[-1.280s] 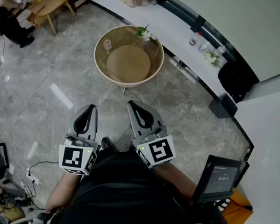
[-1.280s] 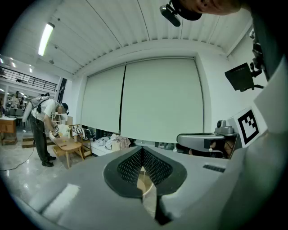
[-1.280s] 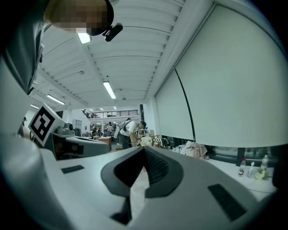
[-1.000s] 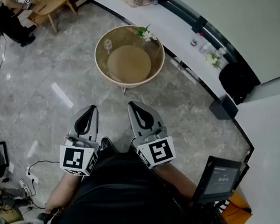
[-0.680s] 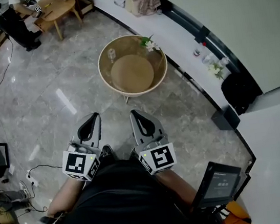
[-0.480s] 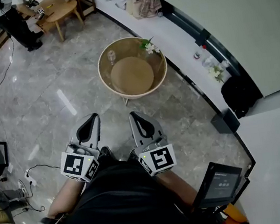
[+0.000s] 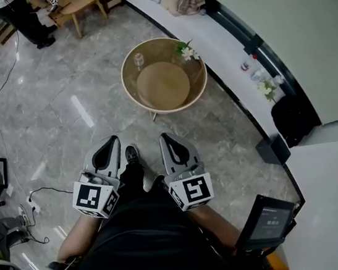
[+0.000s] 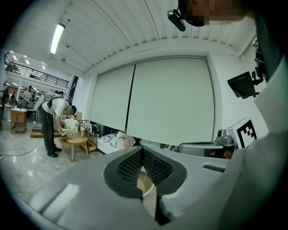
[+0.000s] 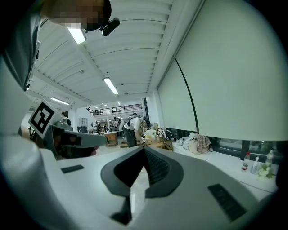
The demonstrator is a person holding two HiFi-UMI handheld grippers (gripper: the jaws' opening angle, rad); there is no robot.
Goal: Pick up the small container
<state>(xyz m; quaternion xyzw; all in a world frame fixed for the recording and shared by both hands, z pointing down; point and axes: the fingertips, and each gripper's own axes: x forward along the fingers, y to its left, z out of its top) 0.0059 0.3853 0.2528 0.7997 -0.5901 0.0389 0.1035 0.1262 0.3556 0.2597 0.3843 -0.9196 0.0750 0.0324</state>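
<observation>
A small clear container stands on the round bench; left gripper and right gripper fingers are closed, holding nothing.

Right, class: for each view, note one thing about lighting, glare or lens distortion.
Head view: a bright streak of glare on the polished floor, and the white ledge bows. Left gripper view: fisheye circle, black corners, ceiling light bright white. Right gripper view: same fisheye; light strip glares.
</observation>
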